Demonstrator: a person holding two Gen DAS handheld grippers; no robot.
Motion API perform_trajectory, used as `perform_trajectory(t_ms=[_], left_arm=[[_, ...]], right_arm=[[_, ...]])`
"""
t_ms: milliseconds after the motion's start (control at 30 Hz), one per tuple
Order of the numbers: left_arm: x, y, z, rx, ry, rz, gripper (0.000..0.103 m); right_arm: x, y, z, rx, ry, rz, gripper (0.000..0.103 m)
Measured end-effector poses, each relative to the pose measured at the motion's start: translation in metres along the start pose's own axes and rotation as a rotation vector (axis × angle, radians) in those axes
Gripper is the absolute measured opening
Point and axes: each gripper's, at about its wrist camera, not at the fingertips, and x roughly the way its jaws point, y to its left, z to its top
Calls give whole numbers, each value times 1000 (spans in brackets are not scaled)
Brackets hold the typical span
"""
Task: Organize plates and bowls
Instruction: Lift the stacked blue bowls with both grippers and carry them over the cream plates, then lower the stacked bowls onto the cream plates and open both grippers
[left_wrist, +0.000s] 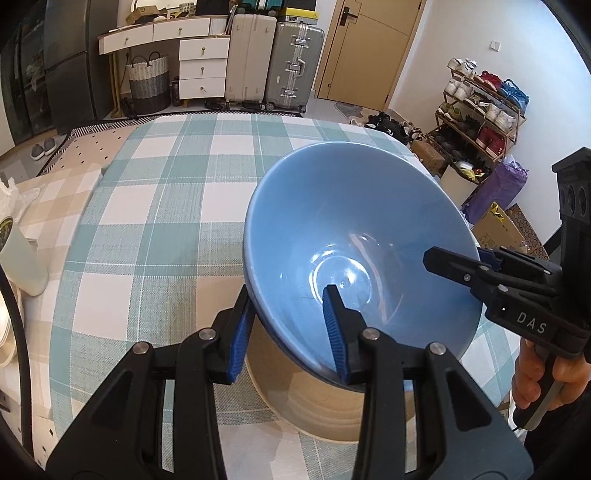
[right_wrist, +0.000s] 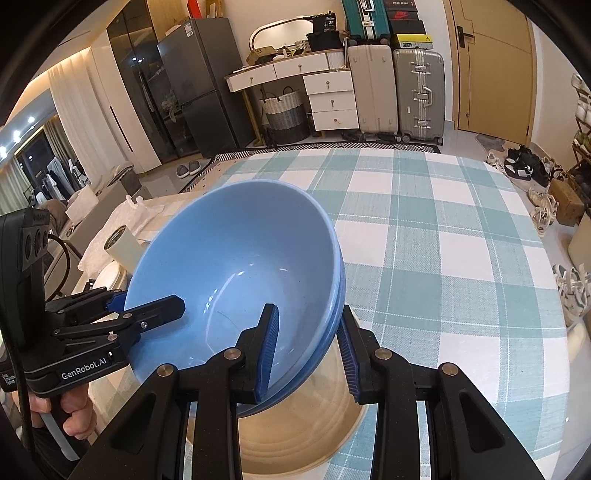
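Your blue bowl (left_wrist: 354, 236) holds nothing; its glossy inside catches the light, and a second blue rim shows just beneath, nested. It hangs tilted over the beige bowl (right_wrist: 295, 435) on the checked tabletop (right_wrist: 443, 240). Your left claw (left_wrist: 291, 332) pinches one side of the rim, your right claw (right_wrist: 310, 350) the opposite side, one finger inside each.

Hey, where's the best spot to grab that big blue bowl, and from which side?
Grip the blue bowl by its thin rim, one finger inside and one outside the wall, from opposite sides. It is wide, deep and tilted above the beige bowl, so a single-sided pinch would likely let it swing. The left gripper and right gripper straddle the rim this way.
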Motion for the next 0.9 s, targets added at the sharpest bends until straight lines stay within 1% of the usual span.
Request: perform_trajectory(t_ms=[433,667,767,900], left_arm=[[6,-2,-1,12,-5,-4,34],[8,-6,3,20,-3,-12,37],[8,-6,4,23,-6,-15,41],[9,-6,6,28,-8,-12,42]], right_arm=[[7,-6,-2,1,8,1,34],[8,-7,-3,-2,12,-4,34],[10,-10,-3,3,16,-8,34],[9,-11,-3,2,17,-9,35]])
